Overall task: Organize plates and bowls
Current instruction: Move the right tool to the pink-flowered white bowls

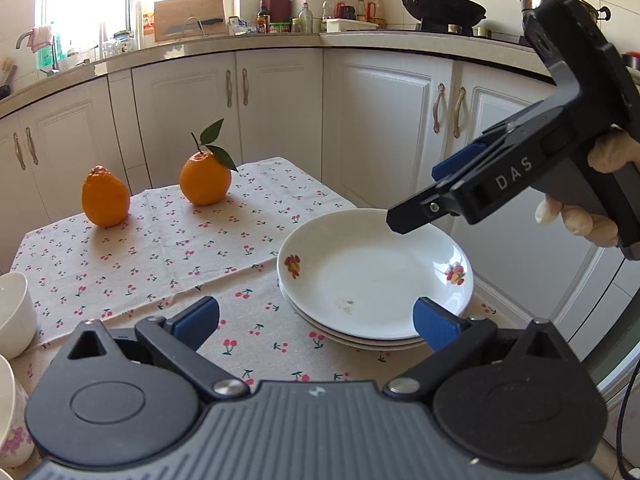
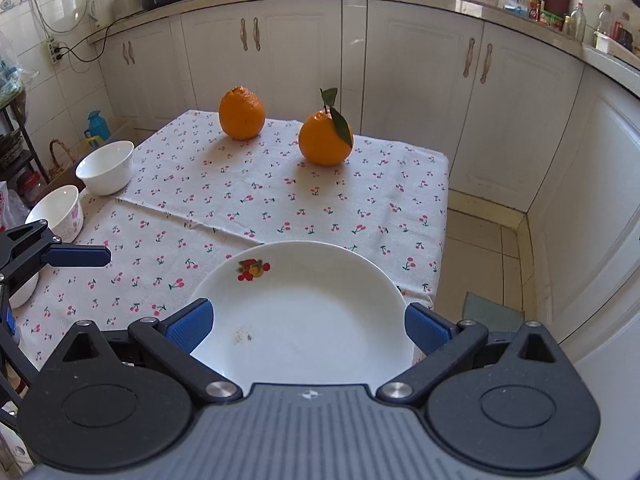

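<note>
A stack of white plates with fruit prints [image 1: 372, 280] sits at the table's right edge; it also shows in the right wrist view [image 2: 304, 312]. My left gripper [image 1: 316, 320] is open and empty, just in front of the stack. My right gripper [image 2: 308, 326] is open above the top plate, holding nothing; it appears from the side in the left wrist view [image 1: 416, 204], over the plate's far rim. A plain white bowl [image 2: 106, 166] and a flowered bowl [image 2: 60, 210] stand at the table's left edge. A third bowl [image 2: 24, 290] is partly hidden behind my left gripper.
Two oranges [image 2: 242, 112] [image 2: 325, 138] stand on the cherry-print tablecloth [image 2: 280, 200] at the far side. White kitchen cabinets [image 2: 420, 76] surround the table. The tiled floor [image 2: 480, 240] lies to the right of the table.
</note>
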Motion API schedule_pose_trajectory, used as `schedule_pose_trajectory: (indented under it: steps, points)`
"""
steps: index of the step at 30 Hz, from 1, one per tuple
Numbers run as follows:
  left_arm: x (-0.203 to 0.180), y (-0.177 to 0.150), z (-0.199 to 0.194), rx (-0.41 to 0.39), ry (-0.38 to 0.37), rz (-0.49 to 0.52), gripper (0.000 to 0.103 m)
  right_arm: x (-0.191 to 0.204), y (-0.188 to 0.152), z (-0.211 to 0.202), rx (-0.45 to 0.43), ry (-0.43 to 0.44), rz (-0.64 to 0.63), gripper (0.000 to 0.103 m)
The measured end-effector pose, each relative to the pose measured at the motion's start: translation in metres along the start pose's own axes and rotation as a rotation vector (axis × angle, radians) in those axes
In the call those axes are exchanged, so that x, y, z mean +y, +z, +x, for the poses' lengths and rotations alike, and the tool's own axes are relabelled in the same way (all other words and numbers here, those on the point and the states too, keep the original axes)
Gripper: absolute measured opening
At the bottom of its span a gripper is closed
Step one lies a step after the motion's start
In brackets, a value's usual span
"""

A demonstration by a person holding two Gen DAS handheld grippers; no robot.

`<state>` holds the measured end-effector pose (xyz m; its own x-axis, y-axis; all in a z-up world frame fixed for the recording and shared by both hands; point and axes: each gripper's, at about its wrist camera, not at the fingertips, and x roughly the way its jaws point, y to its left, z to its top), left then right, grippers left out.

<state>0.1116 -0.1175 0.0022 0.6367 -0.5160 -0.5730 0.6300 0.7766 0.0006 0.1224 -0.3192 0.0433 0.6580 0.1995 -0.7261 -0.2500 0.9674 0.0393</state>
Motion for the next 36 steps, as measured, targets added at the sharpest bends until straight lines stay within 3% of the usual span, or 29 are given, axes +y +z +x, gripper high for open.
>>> schedule_pose_trajectory:
  steps: [7,18,29,36]
  points:
    - [0.021,-0.010,-0.033,-0.002,0.006,-0.013,0.102,0.054,0.002,-0.012,-0.105,-0.072,-0.088,0.103]
    - [0.071,-0.051,-0.099,-0.035,0.125,-0.140,0.102,0.152,0.007,-0.008,-0.173,-0.038,-0.214,0.103]
    - [0.110,-0.107,-0.159,-0.045,0.288,-0.128,0.102,0.228,0.013,0.019,-0.157,0.086,-0.211,0.103]
    - [0.138,-0.152,-0.170,0.027,0.347,-0.142,0.102,0.277,0.007,0.037,-0.127,0.181,-0.241,0.103]
